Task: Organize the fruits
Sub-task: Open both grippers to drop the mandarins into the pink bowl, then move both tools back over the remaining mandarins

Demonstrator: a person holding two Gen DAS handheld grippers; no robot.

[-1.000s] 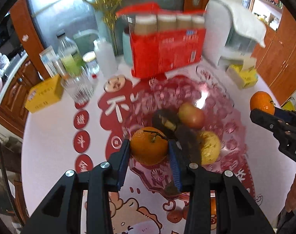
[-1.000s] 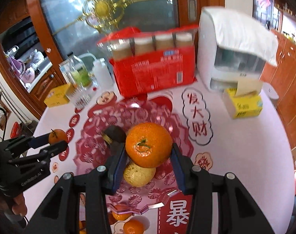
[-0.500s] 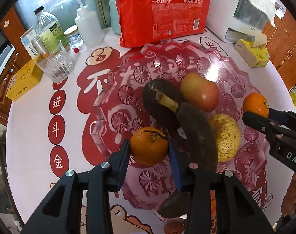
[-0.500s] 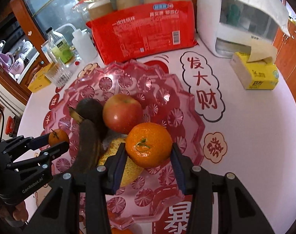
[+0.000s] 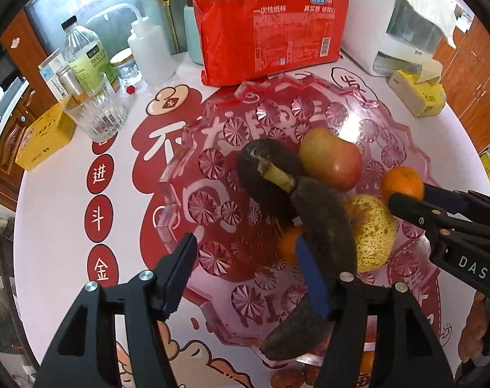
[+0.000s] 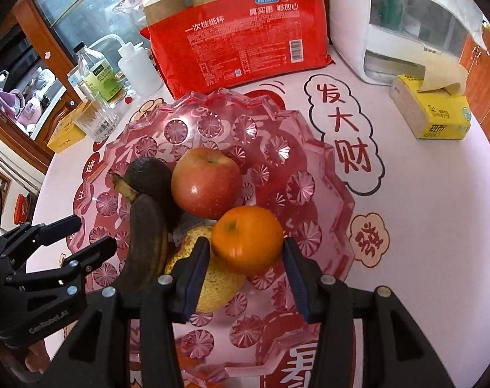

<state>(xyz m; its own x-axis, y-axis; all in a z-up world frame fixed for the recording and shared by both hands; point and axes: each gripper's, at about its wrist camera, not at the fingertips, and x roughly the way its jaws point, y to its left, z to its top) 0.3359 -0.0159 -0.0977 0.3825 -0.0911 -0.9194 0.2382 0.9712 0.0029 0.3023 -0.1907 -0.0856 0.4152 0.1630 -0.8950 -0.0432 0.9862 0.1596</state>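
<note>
A pink glass fruit bowl (image 5: 193,148) (image 6: 322,174) holds a red apple (image 5: 332,161) (image 6: 206,182), a blackened banana (image 5: 322,229) (image 6: 146,242), a dark avocado (image 5: 261,168) (image 6: 146,174) and a yellow pear (image 5: 372,232) (image 6: 212,287). My left gripper (image 5: 248,274) is open over the bowl; an orange (image 5: 288,245) lies in the bowl by its right finger, partly hidden by the banana. My right gripper (image 6: 246,265) holds a second orange (image 6: 246,239) (image 5: 401,184) above the pear; its jaws look slightly parted around it.
A red pack of paper cups (image 5: 267,32) (image 6: 241,42) stands behind the bowl. A glass (image 5: 96,113), bottles (image 5: 86,55) and a yellow box (image 5: 44,135) are at the left. A white appliance (image 6: 393,22) and tissue pack (image 6: 432,113) are at the right.
My left gripper has opened and let its orange drop into the bowl beside the banana. My right gripper has lowered its orange onto the pear and its jaws have widened a little.
</note>
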